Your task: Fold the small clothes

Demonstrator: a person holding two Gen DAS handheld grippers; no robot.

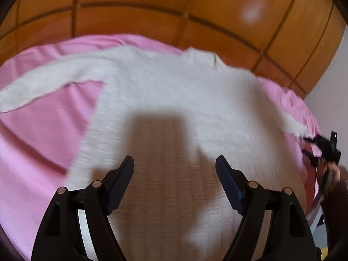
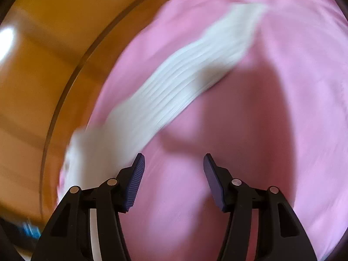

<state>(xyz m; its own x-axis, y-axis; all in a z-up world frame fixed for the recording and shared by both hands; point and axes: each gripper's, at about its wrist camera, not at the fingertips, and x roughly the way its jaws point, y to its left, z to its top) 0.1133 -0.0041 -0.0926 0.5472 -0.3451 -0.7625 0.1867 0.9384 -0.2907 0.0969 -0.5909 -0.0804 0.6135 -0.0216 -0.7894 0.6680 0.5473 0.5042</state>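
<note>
A white ribbed knit sweater (image 1: 174, 91) lies spread flat on a pink bedsheet (image 1: 39, 130), its body running from the near edge of the left wrist view up toward the neckline at the far side. One long sleeve (image 1: 43, 87) stretches out to the left across the sheet, with a wedge of pink showing between it and the body. The other sleeve (image 2: 184, 76) shows in the right wrist view as a streaked, blurred white band lying diagonally over the pink sheet.

The left gripper (image 1: 175, 161) hangs over the lower part of the sweater's body with its jaws spread wide and nothing between them; its shadow falls on the knit just ahead. The right gripper (image 2: 174, 158) has its jaws parted with nothing between them, only pink sheet; the sleeve's near end lies just to the left of its left finger. In the left wrist view it shows small and dark at the right edge, near the sleeve's end, held in a hand (image 1: 332, 171).

Beyond the bed stands an orange-brown wooden panelled wall (image 1: 152, 10) with dark grooves.
</note>
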